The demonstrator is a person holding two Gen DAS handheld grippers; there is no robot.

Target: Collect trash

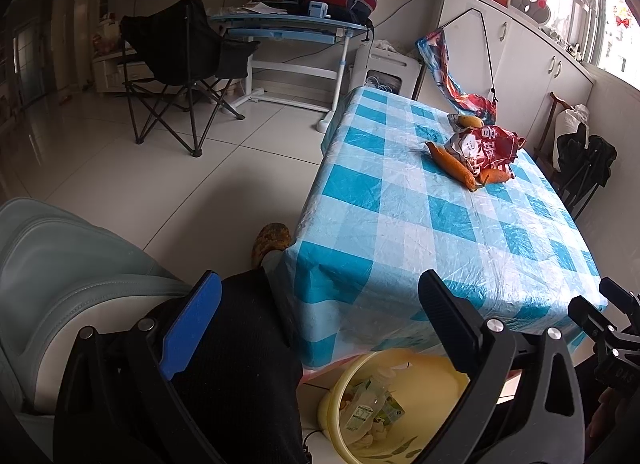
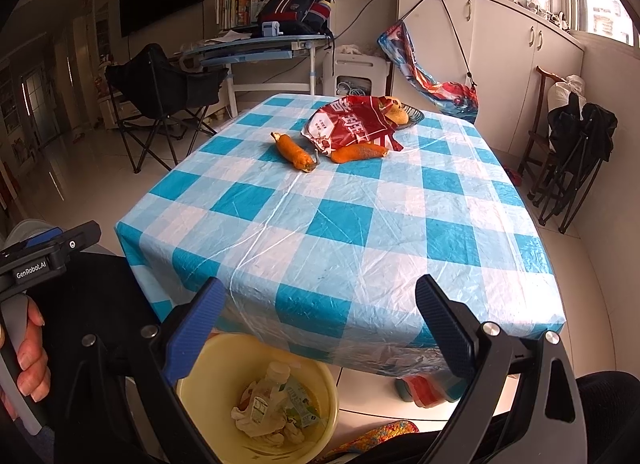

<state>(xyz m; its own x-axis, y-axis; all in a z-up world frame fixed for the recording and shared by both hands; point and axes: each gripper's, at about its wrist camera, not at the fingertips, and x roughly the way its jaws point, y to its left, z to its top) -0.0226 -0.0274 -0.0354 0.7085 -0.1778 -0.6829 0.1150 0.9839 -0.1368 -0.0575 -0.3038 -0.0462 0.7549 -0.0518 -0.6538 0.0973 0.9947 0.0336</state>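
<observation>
A red snack bag (image 2: 352, 123) lies at the far side of the blue-checked table (image 2: 360, 232), with two orange peels (image 2: 294, 151) (image 2: 358, 153) in front of it. The bag (image 1: 486, 143) and peels (image 1: 450, 163) also show in the left wrist view. A yellow bin (image 2: 256, 396) on the floor at the table's near edge holds a plastic bottle and wrappers; it shows in the left wrist view too (image 1: 388, 404). My left gripper (image 1: 320, 324) is open and empty beside the table's near corner. My right gripper (image 2: 320, 324) is open and empty above the bin.
A small dish with fruit (image 2: 404, 113) sits behind the bag. A black folding chair (image 1: 176, 63) and a blue desk (image 1: 288, 27) stand across the tiled floor. A sofa arm (image 1: 60, 264) is at my left. Folded chairs (image 2: 572, 159) lean right of the table.
</observation>
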